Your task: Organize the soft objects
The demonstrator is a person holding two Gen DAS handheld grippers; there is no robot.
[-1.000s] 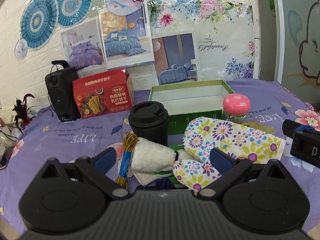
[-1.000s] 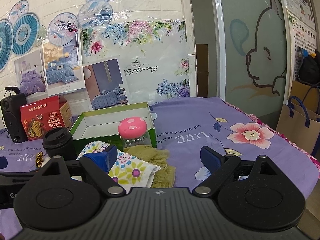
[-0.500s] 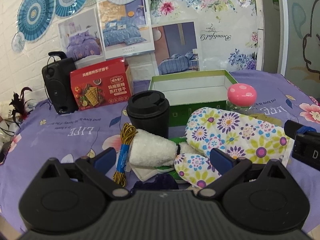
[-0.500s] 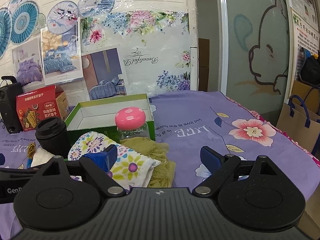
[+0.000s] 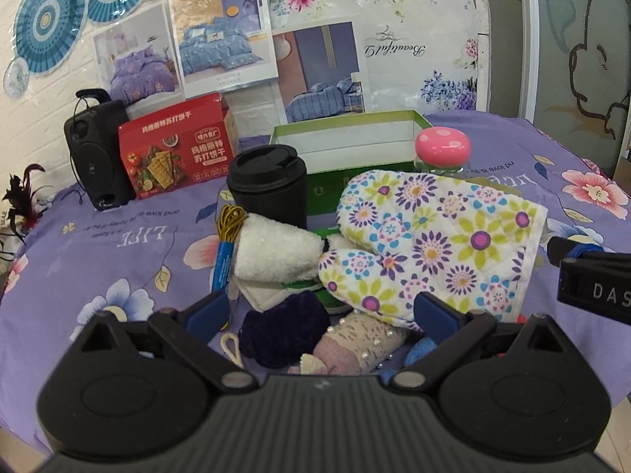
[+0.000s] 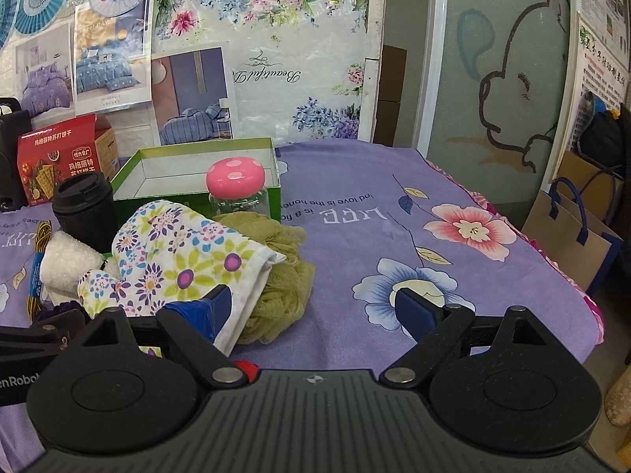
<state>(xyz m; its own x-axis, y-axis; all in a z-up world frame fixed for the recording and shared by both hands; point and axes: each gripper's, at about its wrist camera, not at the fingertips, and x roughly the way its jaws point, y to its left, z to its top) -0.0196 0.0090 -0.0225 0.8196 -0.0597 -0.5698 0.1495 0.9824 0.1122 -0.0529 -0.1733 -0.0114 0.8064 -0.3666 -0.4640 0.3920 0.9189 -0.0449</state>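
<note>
A pile of soft things lies on the purple floral tablecloth [image 5: 118, 244]. A flowered oven mitt [image 5: 434, 236] lies on top, beside a rolled white towel [image 5: 276, 252], a dark blue scrunchie [image 5: 284, 329] and a pink pearl-trimmed cloth [image 5: 359, 341]. A green mesh sponge [image 6: 284, 276] lies under the mitt [image 6: 185, 260] in the right wrist view. An open green box [image 5: 347, 146] stands behind. My left gripper [image 5: 319, 309] is open just over the scrunchie and cloth. My right gripper [image 6: 311, 307] is open and empty beside the sponge.
A black lidded cup [image 5: 268, 181], a jar with a pink mushroom lid [image 5: 441, 149], a red cracker box [image 5: 173, 149] and a black speaker [image 5: 94, 149] stand around the pile. A yellow cord bundle [image 5: 228, 232] lies left of the towel. The table edge drops off at right [image 6: 568, 287].
Both grippers have drawn back and risen a little, so more of the near pile shows: the scrunchie and pearl cloth have come into the left view. Both stay open.
</note>
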